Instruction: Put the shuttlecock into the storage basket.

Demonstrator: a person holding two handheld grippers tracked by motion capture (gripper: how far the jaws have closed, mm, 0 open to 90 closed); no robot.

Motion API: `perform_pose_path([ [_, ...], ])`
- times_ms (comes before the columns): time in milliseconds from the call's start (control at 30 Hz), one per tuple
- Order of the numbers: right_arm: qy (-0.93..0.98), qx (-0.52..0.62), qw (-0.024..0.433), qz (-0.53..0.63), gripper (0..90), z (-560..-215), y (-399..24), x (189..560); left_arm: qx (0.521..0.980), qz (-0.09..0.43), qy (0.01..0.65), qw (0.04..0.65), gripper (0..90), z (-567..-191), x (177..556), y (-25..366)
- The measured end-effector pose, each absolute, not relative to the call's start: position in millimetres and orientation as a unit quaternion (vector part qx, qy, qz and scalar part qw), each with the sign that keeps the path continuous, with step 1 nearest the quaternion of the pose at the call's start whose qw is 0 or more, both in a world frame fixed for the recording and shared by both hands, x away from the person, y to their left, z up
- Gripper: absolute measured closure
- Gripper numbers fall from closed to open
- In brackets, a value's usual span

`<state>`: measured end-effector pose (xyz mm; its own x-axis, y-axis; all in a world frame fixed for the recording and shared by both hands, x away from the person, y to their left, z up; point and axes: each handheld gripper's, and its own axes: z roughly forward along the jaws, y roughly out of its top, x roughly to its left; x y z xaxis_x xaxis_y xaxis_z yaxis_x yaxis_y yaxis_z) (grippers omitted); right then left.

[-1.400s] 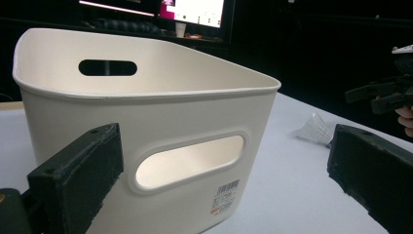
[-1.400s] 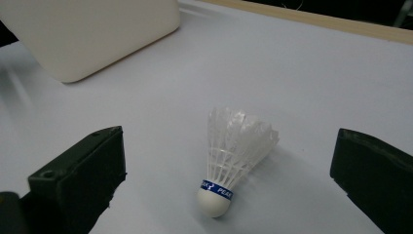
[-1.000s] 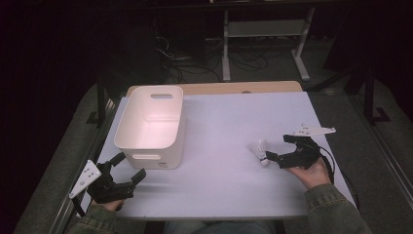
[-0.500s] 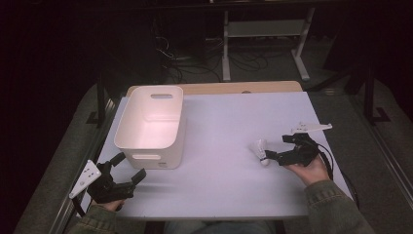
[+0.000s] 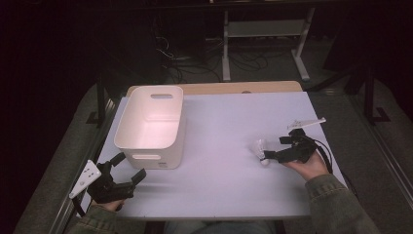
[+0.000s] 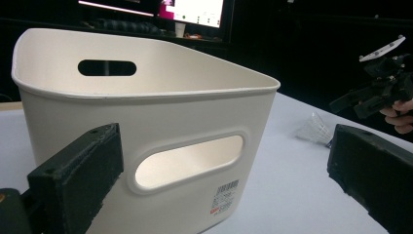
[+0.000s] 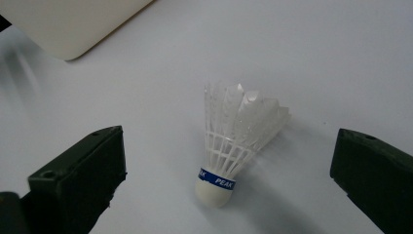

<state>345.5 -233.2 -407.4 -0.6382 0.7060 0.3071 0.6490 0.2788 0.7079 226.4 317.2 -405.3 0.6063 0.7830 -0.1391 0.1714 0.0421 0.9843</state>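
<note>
I see a dark room w/ white worktop [image 5: 219, 122] lit; metal rack [image 5: 265, 29] and cables [image 5: 190, 63] on floor behind, monitor [image 6: 195, 12] glowing at back.

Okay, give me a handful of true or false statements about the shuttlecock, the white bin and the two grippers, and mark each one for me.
1. The shuttlecock lies on the table between the open jaws of the right gripper. True.
2. The white bin has the shuttlecock inside it. False: the shuttlecock is on the table, apart from the bin.
3. The left gripper is shut on the bin's handle. False: its jaws stand open, near the bin's near wall, gripping nothing.
4. The shuttlecock's base carries a blue band. True.
5. The bin lies tipped on its side. False: it stands upright, opening upward.
</note>
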Motion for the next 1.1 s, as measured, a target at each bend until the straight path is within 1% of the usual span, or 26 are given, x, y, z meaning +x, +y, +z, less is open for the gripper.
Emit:
perform_pose_path([
  [467,0.805,0.429,0.019,0.408,0.0,-405,-231,354,0.646,0.246,0.368,0.621,0.0,-405,226,317],
  [1100,0.814,0.449,-0.001,0.369,0.0,-415,-226,364,0.647,0.247,0.368,0.621,0.0,-405,226,317],
])
